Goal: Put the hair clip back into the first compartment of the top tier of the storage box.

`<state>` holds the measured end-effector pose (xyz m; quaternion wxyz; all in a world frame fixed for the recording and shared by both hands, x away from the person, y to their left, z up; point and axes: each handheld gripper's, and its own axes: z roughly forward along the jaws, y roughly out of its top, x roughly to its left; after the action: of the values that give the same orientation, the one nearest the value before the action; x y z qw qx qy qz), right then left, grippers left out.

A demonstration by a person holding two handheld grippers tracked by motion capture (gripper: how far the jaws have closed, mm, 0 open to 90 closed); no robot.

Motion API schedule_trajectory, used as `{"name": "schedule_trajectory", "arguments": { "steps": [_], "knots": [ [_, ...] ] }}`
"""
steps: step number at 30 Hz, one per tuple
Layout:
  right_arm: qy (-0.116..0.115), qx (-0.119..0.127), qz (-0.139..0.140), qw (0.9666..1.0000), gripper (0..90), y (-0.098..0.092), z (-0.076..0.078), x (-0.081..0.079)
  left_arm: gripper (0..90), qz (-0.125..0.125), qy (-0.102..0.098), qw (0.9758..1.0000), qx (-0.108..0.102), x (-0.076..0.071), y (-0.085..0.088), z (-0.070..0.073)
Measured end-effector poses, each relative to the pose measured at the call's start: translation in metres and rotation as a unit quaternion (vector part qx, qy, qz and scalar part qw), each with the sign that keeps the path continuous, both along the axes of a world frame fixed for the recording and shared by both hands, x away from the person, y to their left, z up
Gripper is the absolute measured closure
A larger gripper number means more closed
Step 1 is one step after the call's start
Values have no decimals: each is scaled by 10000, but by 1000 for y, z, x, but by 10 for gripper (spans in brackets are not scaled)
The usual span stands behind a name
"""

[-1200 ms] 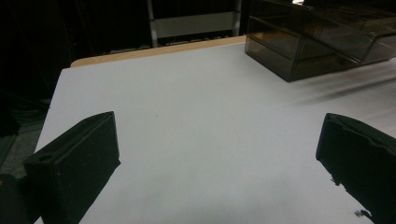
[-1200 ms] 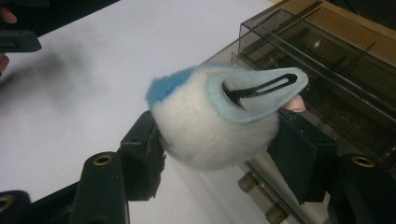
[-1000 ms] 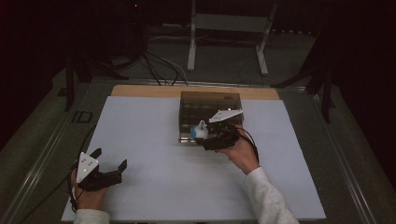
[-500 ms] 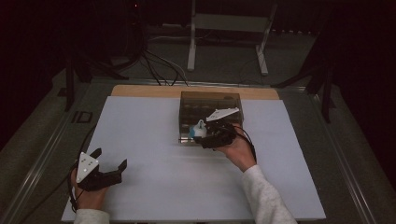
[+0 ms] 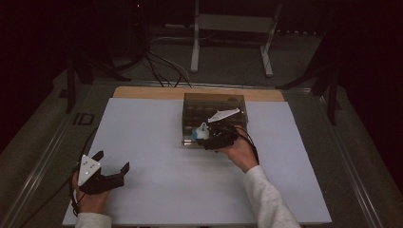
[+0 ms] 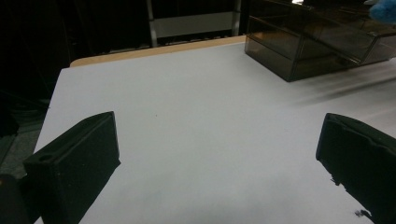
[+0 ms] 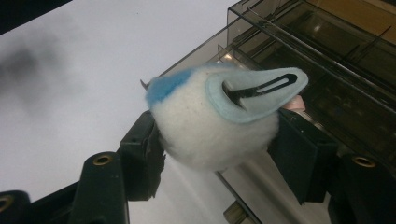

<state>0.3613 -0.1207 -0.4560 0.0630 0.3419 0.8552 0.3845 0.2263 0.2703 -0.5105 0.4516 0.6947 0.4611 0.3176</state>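
Dark surroundings frame a white table sheet (image 5: 157, 142) laid over a wooden board (image 5: 142, 92), with cables and a metal stand on the floor beyond; on that sheet sits a smoky transparent organiser box (image 5: 214, 105), the landmark for everything else. At the box's near front edge, a fluffy white-and-blue hair clip (image 7: 219, 121) is clamped between the black jaws of the right gripper (image 5: 209, 137); the pads press into the plush from both sides, and a pale blue felt tab with a dark metal clip lies across the top of the plush; the high view shows the same clip (image 5: 201, 131) as a pale spot just in front of the box's drawers, level with its front face. The person's right hand (image 5: 240, 152) holds that gripper from the near side of the box, a light sleeve (image 5: 266, 199) trailing toward the sheet's near edge. Well away from the box, toward the near left corner of the sheet, the left gripper (image 5: 113, 164) rests in the left hand (image 5: 90, 199); its jaws stand wide apart over bare sheet with nothing between them; from its own view the box (image 6: 308, 42) lies far off at the upper right.
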Motion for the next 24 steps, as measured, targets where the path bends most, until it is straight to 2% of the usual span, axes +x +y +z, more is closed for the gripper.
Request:
{"name": "schedule_trajectory", "arguments": {
  "steps": [15, 24],
  "knots": [
    [42, -104, -1, 9999, 378, 10, -9, 9, 6, 8, -13, 10000, -9, 0, 1, 0],
    [133, 16, 33, 9999, 371, 14, -9, 14, 6, 7, -12, 10000, -13, 0, 1, 0]
  ]
}}
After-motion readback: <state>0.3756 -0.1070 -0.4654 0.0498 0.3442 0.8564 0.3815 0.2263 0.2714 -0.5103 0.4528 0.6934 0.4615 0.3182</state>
